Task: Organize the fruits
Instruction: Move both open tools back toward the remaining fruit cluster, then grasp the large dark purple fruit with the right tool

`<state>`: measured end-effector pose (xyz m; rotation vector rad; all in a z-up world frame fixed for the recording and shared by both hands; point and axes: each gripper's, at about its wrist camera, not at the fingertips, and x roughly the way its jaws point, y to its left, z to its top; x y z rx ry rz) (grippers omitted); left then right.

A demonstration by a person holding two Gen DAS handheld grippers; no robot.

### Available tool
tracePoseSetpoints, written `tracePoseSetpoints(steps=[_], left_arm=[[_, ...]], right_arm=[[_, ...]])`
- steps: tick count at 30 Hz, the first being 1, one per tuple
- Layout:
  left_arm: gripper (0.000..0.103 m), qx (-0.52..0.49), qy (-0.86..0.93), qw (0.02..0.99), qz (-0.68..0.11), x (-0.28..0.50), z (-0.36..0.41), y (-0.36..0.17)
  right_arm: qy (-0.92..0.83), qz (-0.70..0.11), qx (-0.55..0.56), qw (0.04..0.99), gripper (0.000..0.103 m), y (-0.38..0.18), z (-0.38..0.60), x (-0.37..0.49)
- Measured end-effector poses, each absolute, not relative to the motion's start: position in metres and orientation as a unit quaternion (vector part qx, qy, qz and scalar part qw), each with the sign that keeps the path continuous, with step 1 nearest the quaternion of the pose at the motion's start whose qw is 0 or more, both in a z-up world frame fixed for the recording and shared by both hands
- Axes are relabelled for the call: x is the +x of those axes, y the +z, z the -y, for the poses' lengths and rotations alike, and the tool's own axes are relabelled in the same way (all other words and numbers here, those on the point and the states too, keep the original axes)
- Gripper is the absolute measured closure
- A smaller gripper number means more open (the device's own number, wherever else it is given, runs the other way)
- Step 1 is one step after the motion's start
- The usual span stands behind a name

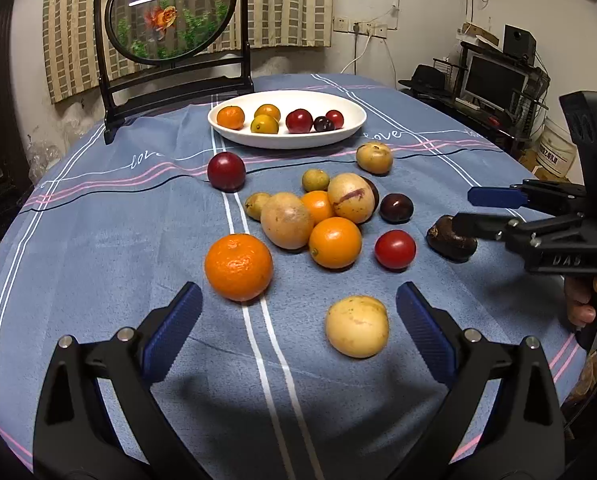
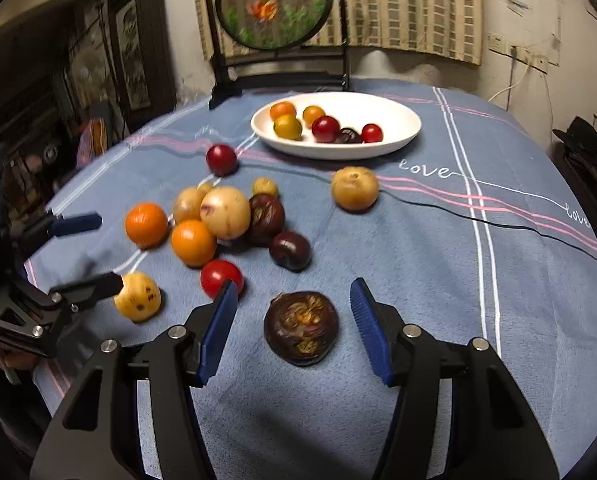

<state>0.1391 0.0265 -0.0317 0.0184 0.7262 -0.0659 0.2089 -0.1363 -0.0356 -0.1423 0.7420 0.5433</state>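
My left gripper (image 1: 298, 308) is open low over the blue tablecloth. A pale yellow fruit (image 1: 356, 326) lies between its fingers, close to the right one and untouched, and a big orange (image 1: 238, 266) sits just beyond the left fingertip. My right gripper (image 2: 294, 292) is open around a dark wrinkled fruit (image 2: 301, 328), with a gap at each pad. From the left wrist view that right gripper (image 1: 474, 208) reaches in at the right over the same dark fruit (image 1: 452, 240). The white plate (image 1: 290, 144) at the back holds several small fruits.
A cluster of oranges, yellow and dark fruits (image 1: 310, 212) lies mid-table, with a red plum (image 1: 226, 170) and a yellow fruit (image 1: 374, 158) nearer the plate. A framed goldfish screen (image 1: 170, 12) stands behind the plate. A hand (image 1: 586, 304) holds the right gripper near the table's edge.
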Motion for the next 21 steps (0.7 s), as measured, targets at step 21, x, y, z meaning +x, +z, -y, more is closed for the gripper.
tracePoseSetpoints(steps=[21], left_arm=[[0.004,0.011,-0.032,0.931,-0.364,0.141,-0.025,-0.033]], right_arm=[[0.239,-0.402,-0.112,0.877,0.044,-0.052,0.122,0.215]])
